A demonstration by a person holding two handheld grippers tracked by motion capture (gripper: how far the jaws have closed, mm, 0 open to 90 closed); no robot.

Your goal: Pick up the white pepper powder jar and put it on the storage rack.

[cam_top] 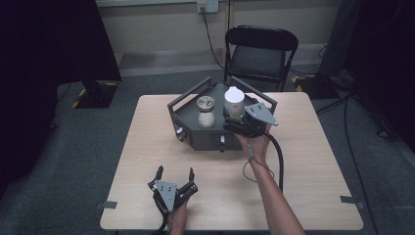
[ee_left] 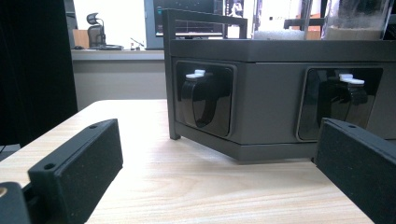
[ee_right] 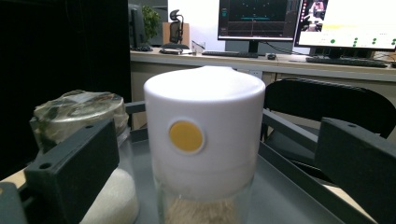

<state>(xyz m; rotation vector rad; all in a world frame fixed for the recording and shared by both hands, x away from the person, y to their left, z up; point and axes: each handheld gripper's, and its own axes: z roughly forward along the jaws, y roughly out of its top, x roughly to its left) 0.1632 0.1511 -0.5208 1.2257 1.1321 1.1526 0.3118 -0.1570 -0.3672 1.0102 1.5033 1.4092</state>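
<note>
A dark angular tray stands at the back middle of the wooden table. Two jars stand in it: one with a white lid and, to its left, one with a crinkled clear cover. My right gripper reaches over the tray's front wall, open, with a jaw on either side of the white-lidded jar and a gap at each pad. That lid bears a yellow dot. The covered jar sits beside the left jaw. My left gripper rests open near the table's front edge, facing the tray.
Two recessed latches sit in the tray's front faces. A black folding chair stands behind the table. A cable trails from the right gripper along the forearm. Bare tabletop lies left and right of the tray.
</note>
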